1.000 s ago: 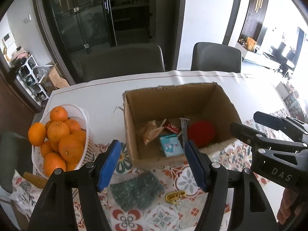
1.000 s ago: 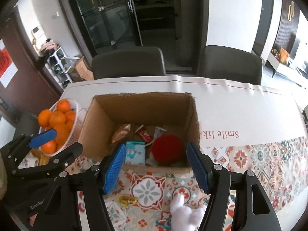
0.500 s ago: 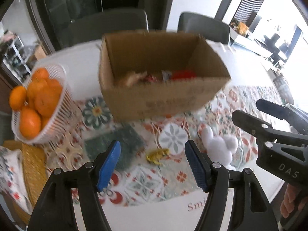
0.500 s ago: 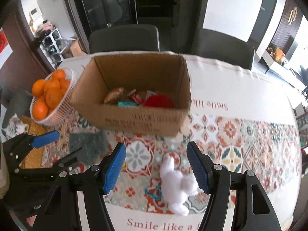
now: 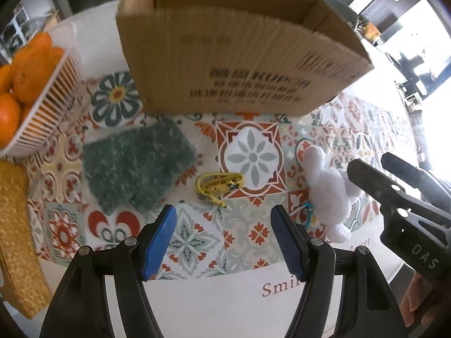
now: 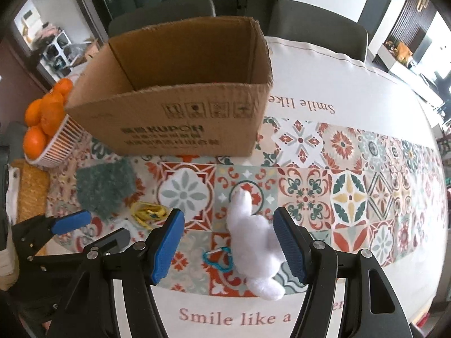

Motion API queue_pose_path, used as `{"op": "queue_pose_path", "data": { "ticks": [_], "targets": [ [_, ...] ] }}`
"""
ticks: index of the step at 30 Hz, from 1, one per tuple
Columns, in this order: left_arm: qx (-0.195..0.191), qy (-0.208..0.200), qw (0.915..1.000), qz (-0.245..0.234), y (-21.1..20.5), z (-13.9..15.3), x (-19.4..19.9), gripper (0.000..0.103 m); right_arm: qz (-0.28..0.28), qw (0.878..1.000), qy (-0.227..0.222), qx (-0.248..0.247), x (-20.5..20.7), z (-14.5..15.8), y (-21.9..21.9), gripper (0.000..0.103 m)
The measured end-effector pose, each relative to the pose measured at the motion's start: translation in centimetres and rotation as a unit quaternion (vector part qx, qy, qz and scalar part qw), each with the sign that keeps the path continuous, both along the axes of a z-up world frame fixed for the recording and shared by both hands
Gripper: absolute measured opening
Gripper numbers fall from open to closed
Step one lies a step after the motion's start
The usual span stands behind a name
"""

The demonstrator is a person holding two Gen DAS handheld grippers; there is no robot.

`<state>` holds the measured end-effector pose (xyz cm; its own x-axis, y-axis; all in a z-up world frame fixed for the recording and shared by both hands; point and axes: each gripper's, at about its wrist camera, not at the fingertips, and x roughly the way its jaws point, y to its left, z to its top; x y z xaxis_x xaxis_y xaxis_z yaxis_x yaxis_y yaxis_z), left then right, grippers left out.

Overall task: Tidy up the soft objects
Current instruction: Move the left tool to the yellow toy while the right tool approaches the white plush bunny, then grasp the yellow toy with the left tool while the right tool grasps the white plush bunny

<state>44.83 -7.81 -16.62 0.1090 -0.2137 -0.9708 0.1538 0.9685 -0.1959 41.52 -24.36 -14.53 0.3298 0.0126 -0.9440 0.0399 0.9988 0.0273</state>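
Left gripper [image 5: 223,238] tipped steeply down, fingers released over the yellow clip [image 5: 217,186], green cloth [image 5: 135,166] just left. Right gripper [image 6: 228,246] same tilt, fingers released, straddling white plush toy [image 6: 253,236] on desk [image 6: 324,73].

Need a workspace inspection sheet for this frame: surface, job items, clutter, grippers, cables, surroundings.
Surface: patterned tile-print tablecloth.
Job's things: white plush toy, fuzzy green cloth, open brown cardboard box.
Clutter: yellow clip, white basket of oranges, woven yellow mat, blue carabiner.
Grippers: left gripper open, empty; right gripper open, astride the plush, pads not touching.
Cables: nothing seen.
Surroundings: grey chairs.
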Motion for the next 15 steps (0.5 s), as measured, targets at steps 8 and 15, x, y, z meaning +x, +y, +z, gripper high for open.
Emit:
{"op": "queue_pose_path", "data": {
  "ticks": [8, 15],
  "targets": [
    [-0.002, 0.027, 0.9985, 0.048, -1.0, -3.0, 1.0, 0.069, 0.006, 0.999, 0.038, 0.012, 1.5, -3.2, -1.5, 0.067],
    [-0.002, 0.044, 0.9962, 0.076, -1.3, -4.9, 1.5, 0.069, 0.020, 0.998, 0.054, 0.034, 2.4, -5.1, -2.0, 0.067]
  ]
}}
